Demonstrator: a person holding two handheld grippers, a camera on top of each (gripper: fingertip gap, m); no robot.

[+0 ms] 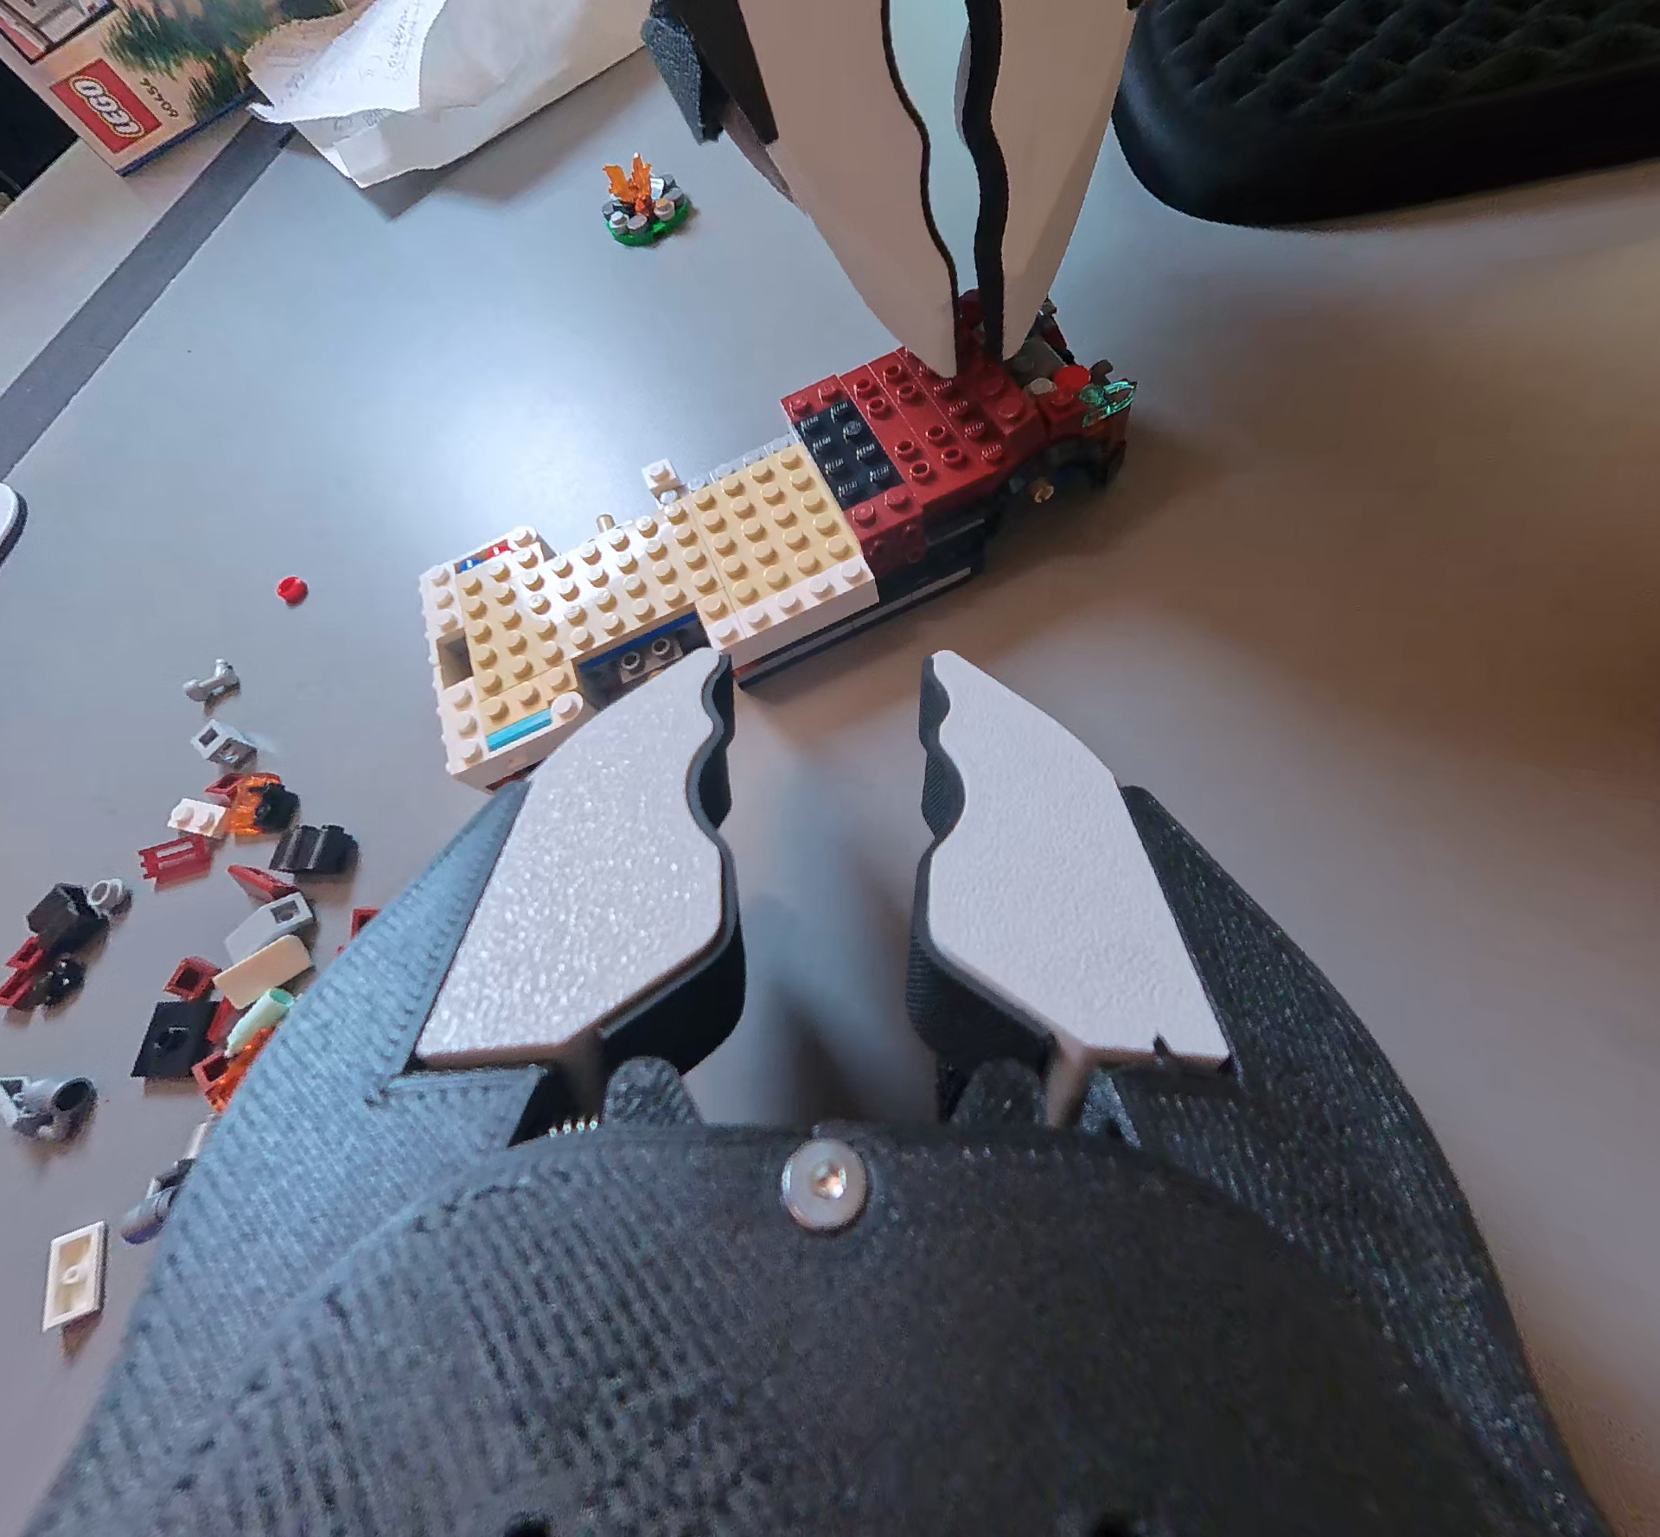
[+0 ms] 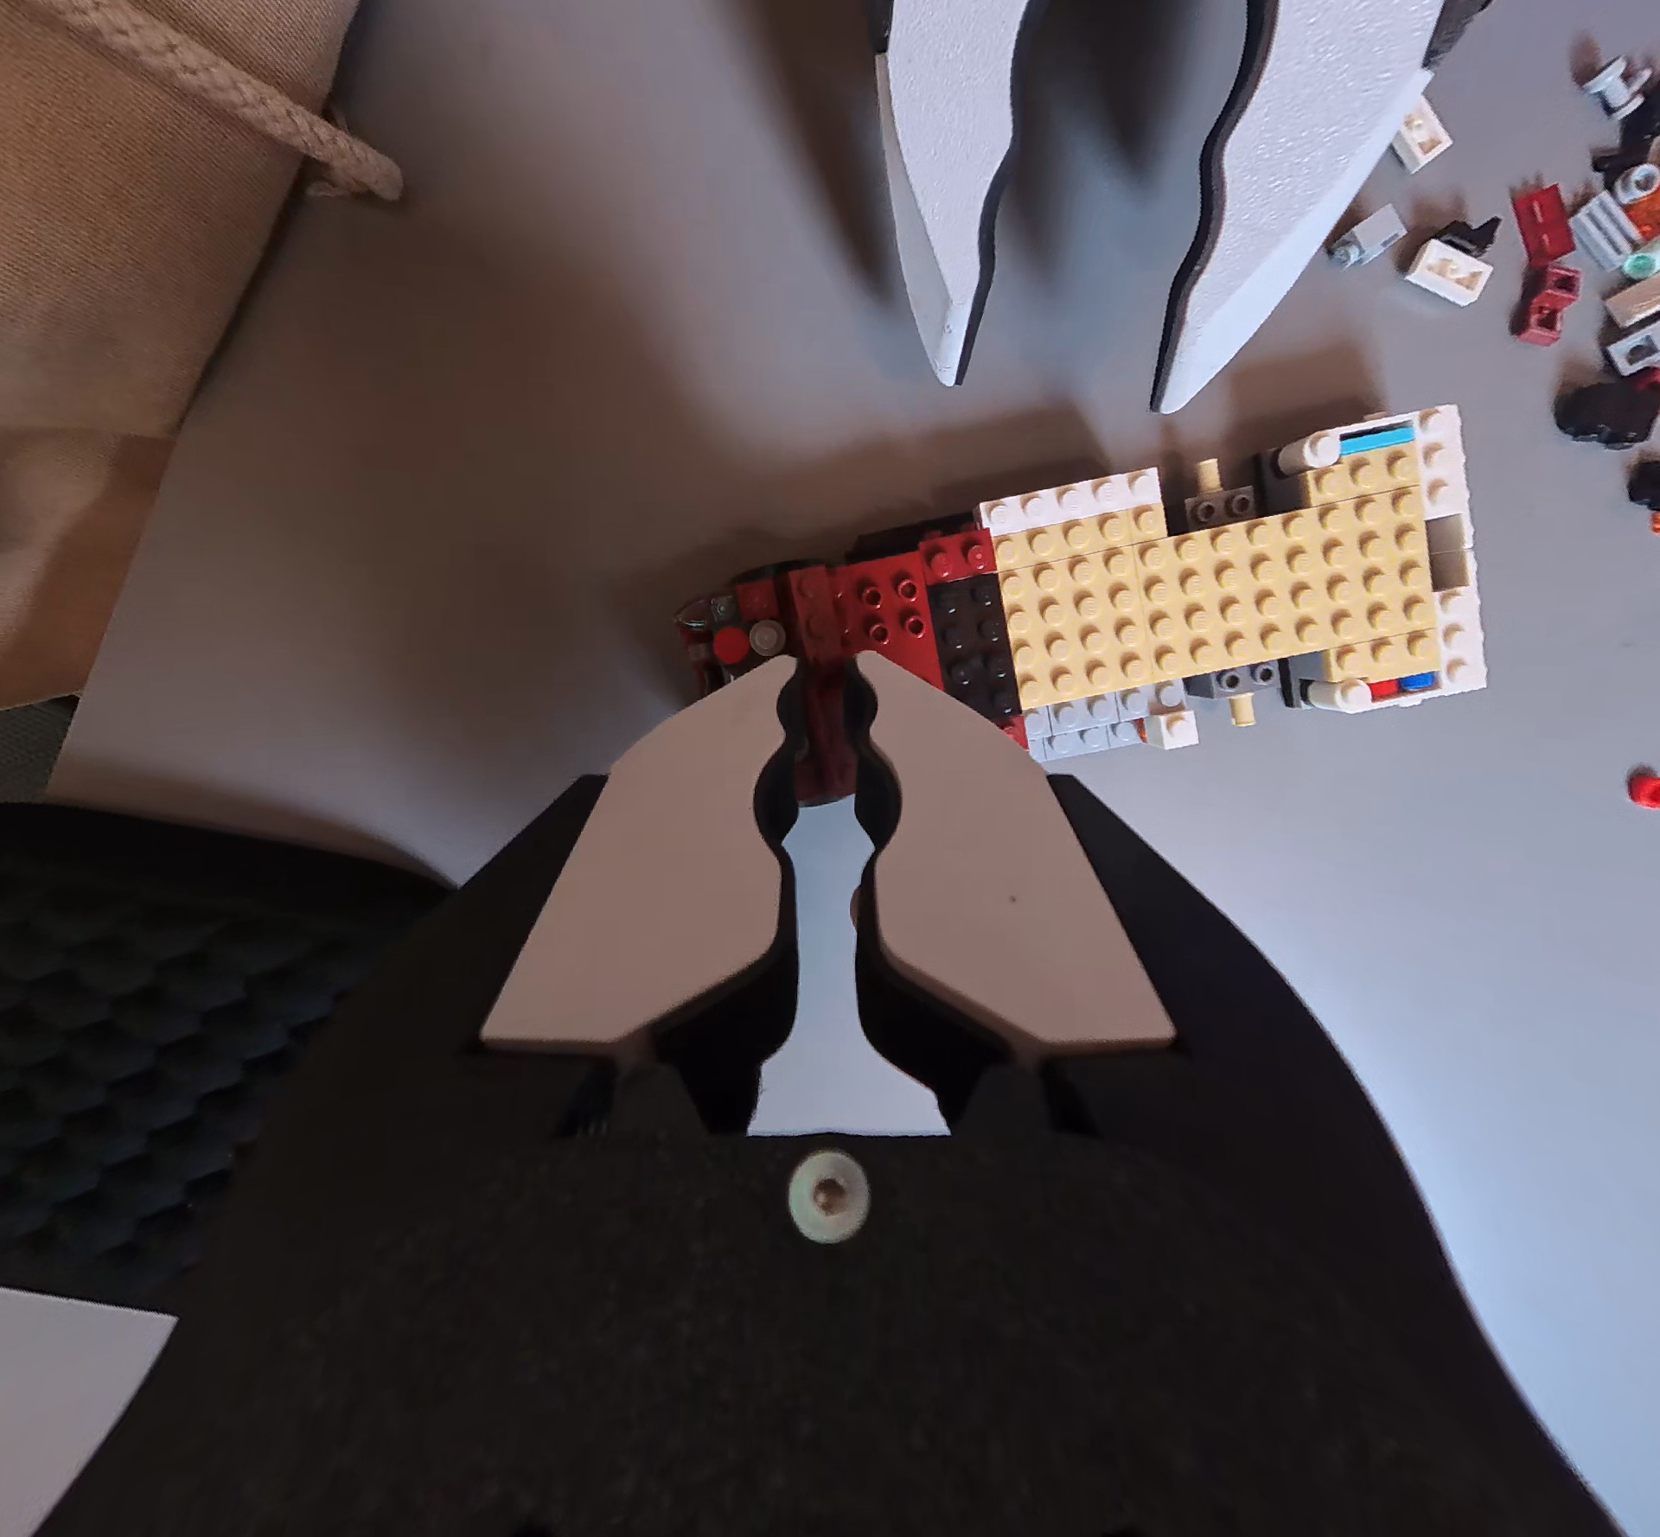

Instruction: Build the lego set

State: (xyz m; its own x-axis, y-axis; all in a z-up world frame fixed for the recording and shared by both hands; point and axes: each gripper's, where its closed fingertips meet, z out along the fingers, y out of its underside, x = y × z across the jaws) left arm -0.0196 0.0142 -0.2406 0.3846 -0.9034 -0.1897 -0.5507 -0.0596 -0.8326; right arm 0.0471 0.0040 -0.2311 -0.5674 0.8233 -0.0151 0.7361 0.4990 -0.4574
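right hand-held gripper [image 2: 826,672] nearly closed, pinching a dark red brick [image 2: 822,739] on the brick model [image 2: 1213,596], left hand-held gripper [image 1: 822,668] wide open and bare beside it, loose bricks [image 1: 225,883] at 9 o'clock on the tabletop [image 1: 1258,686]

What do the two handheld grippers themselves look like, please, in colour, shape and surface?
Both match: the left gripper and right gripper each have a black, ribbed, printed-looking body, one silver screw in the middle, and two tapering fingers faced with light grey textured plates, edged inside with wavy black pads. No cables or sleeves show.
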